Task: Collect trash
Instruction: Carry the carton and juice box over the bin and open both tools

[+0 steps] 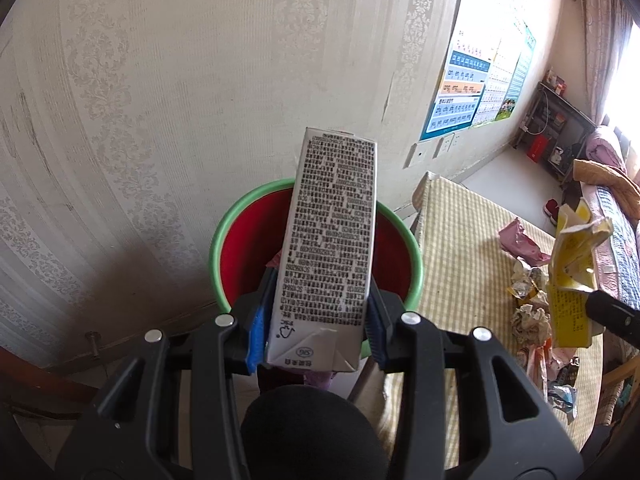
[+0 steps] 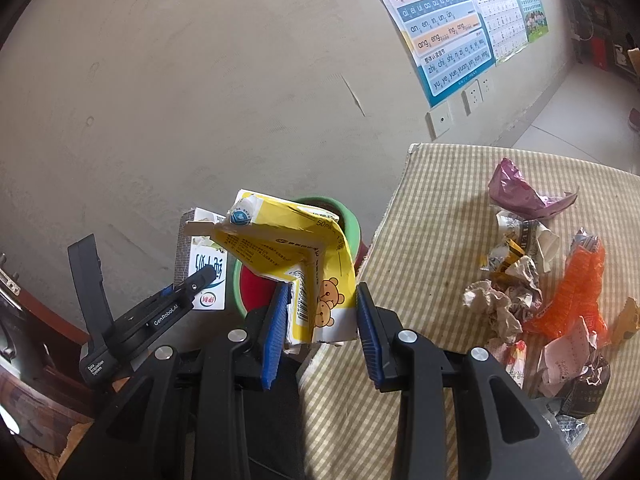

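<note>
Left gripper (image 1: pixel 316 324): pinches the base of a white milk carton (image 1: pixel 328 248) between its blue pads (image 1: pixel 256 334); one pad presses each narrow side of the carton.
Milk carton: rises forward from the left fingers, printed side toward the camera, folded bottom flap nearest the lens; in the right wrist view it shows (image 2: pixel 206 264) off to the left, with the left gripper (image 2: pixel 200 276) clamped on it.
Bucket (image 1: pixel 224 248): red inside, green rim, directly ahead of and below the left fingers, against the patterned wall (image 1: pixel 160 100); the carton hangs over its opening. Something pink lies inside, mostly hidden.
Right gripper (image 2: pixel 320 316): its pads close on a crumpled yellow box (image 2: pixel 304 264) with a bear print; the left pad touches the box's edge, the right pad lies against the white lower part.
Yellow box: bent, sticking forward and left of the right fingers, over the near side of the bucket (image 2: pixel 352 228); from the left wrist view it shows (image 1: pixel 572 264) far right.
Table (image 2: pixel 432 208): checked yellow cloth, to the right of both tools.
Trash pile (image 2: pixel 532 288): right of the right fingers on the cloth, well apart from them; crumpled paper, a pink wrapper (image 2: pixel 520 190), an orange wrapper (image 2: pixel 576 296) and a dark packet touch or overlap.
Posters (image 2: pixel 444 20): on the wall, ahead and to the right.
</note>
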The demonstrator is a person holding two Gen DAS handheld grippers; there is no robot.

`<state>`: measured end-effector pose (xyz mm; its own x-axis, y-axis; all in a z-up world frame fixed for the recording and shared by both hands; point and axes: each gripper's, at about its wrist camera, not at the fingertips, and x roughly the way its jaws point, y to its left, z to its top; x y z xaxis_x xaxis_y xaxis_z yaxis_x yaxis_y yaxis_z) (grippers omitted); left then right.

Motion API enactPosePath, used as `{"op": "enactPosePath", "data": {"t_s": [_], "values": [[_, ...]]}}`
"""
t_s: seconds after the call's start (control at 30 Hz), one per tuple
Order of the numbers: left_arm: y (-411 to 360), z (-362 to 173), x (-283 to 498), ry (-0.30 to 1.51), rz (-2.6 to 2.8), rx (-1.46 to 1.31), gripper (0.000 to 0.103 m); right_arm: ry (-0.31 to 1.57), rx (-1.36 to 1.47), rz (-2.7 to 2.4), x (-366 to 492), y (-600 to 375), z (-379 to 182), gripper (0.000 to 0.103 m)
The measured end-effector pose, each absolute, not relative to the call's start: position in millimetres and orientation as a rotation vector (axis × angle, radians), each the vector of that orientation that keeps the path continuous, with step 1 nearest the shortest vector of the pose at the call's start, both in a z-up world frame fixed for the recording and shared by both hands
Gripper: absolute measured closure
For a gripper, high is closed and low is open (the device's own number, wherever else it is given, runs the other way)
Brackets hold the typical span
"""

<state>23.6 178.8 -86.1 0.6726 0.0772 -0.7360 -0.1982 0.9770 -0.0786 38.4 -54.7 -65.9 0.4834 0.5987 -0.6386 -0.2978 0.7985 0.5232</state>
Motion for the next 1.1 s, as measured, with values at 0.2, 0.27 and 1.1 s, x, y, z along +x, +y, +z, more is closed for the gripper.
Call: {"op": "enactPosePath", "data": {"t_s": [0.2,0.27,1.1], "values": [[190.0,-84.0,24.6,0.817,0.17,-0.166,0.064,0.906,0.356,0.584,50.5,-38.7,-58.8,0.07],[192.9,-84.1,25.2,0.818,0.172,-0.167,0.064,0.904,0.348,0.59,55.4,-33.3,-56.8,0.07],[223.0,-115.1,58.4,0.899,0.189,-0.194,0.064,1.052,0.468,0.622,121.1,24.7,-87.3,0.069]]}}
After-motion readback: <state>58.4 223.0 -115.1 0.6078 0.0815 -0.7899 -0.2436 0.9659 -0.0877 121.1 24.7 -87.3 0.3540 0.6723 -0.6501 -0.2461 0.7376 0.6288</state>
